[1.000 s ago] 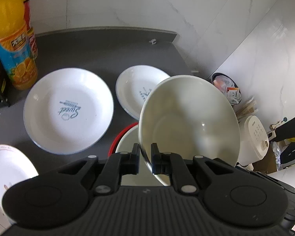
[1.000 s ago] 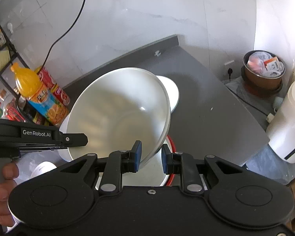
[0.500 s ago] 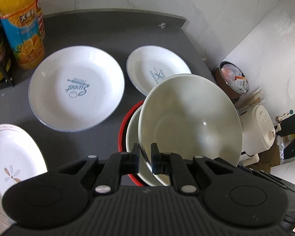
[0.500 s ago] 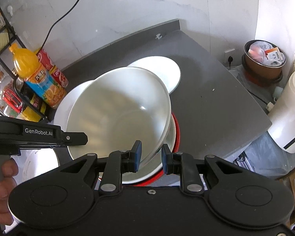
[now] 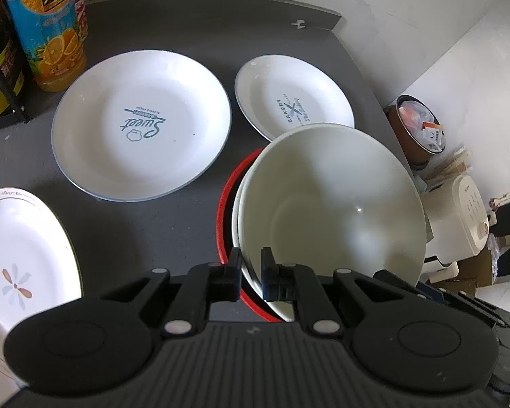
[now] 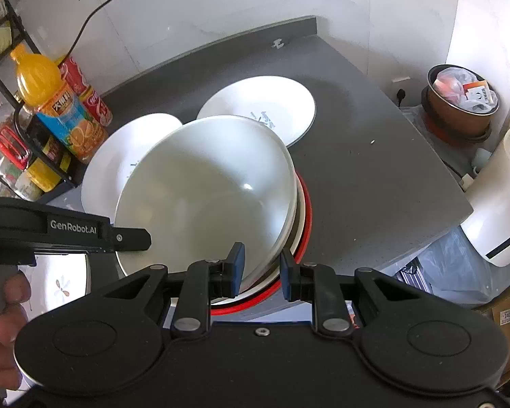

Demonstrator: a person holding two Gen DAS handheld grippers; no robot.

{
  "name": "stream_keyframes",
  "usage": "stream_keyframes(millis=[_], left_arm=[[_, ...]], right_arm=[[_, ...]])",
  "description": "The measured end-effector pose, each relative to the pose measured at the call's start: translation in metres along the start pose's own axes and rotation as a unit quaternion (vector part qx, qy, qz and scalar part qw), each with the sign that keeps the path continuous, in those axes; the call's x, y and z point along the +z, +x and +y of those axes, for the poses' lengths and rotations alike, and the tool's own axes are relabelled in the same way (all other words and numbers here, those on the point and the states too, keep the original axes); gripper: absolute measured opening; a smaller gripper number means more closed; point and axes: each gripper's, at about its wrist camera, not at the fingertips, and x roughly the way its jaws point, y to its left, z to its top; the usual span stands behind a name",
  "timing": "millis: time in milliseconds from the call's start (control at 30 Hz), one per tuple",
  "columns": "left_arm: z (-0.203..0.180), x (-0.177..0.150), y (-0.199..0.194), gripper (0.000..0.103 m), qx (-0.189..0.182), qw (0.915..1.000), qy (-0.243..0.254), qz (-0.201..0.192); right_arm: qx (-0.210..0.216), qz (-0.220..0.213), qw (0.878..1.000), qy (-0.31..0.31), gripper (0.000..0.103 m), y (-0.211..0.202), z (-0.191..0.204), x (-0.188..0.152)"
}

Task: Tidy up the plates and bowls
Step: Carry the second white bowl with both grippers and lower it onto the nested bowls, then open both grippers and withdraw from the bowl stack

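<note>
While both grippers, left gripper [image 5: 249, 273] and right gripper [image 6: 261, 269], clamp the white bowl's [image 5: 333, 204] near rim, it sits tilted directly over the red-rimmed bowl [image 5: 226, 204] on the worktop [image 5: 159, 224].

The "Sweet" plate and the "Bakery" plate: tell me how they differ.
The "Sweet" plate looks larger than the "Bakery" plate. The "Sweet" plate lies nearer the orange juice bottle, while the "Bakery" plate lies toward the counter's right edge. The "Sweet" plate shows whole in the left wrist view; the "Bakery" plate's near rim is hidden behind the white bowl. Both are white, blue-printed, and flat on the grey counter.
</note>
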Motion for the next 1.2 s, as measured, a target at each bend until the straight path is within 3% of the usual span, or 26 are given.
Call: stream_keyframes(millis=[167,467,667,867,967,1067,1200], left_arm=[[-0.001,0.0,0.003,0.009,0.008,1.0,-0.003,-0.004],[0.0,0.005,-0.006,0.01,0.012,0.9997,-0.011,-0.019],[-0.001,0.013,-0.016,0.013,0.006,0.9992,-0.015,-0.036],[0.003,0.017,-0.02,0.013,0.009,0.9985,-0.035,-0.042],[0.007,0.018,-0.023,0.013,0.012,0.9979,-0.046,-0.046],[0.011,0.018,-0.027,0.018,0.02,0.9965,-0.059,-0.055],[0.018,0.019,-0.032,0.038,0.039,0.993,-0.083,-0.075]], right_arm=[[-0.012,0.004,0.999,-0.029,0.028,0.007,0.007,0.003],[0.017,-0.005,1.0,-0.025,0.028,-0.007,-0.007,0.011],[0.023,-0.011,0.999,-0.03,0.013,-0.005,-0.018,0.018],[0.034,0.008,0.999,-0.037,0.012,0.004,-0.023,0.023],[0.045,0.015,0.999,-0.026,0.018,0.003,-0.026,0.03],[0.059,-0.008,0.997,-0.041,0.048,-0.007,-0.024,0.041],[0.078,-0.016,0.995,-0.06,0.049,-0.009,-0.022,0.057]])
